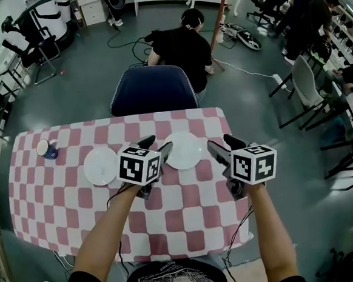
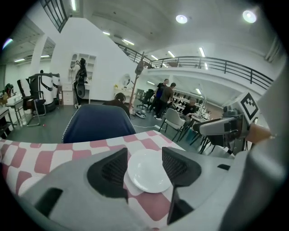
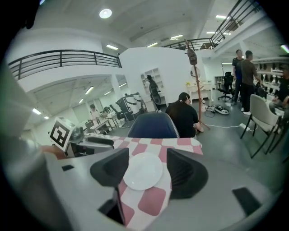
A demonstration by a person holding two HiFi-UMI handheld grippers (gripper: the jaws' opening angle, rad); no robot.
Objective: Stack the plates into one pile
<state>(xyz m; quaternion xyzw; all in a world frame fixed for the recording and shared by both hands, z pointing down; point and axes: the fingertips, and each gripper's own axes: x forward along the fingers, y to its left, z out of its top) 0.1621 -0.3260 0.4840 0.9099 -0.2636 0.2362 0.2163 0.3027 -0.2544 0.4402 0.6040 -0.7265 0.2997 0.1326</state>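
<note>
Flanking the right plate [image 1: 183, 150], the left gripper [image 1: 157, 144] and right gripper [image 1: 221, 143] both gaped empty, about equally near it; the other plate [image 1: 100, 166] lay beyond the left gripper.

I see table [image 1: 65, 201] w/ pink-white checked cloth [image 1: 189, 221], mid-frame. On it: white plate [image 1: 99, 166] centre-left, 2nd white plate [image 1: 186, 150] at centre, apart; small blue cup [image 1: 46, 149] upper left.

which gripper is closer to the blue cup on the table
Left. The left gripper is to the right of the cup, past one white plate; the right gripper is farther right, beyond the second plate.
</note>
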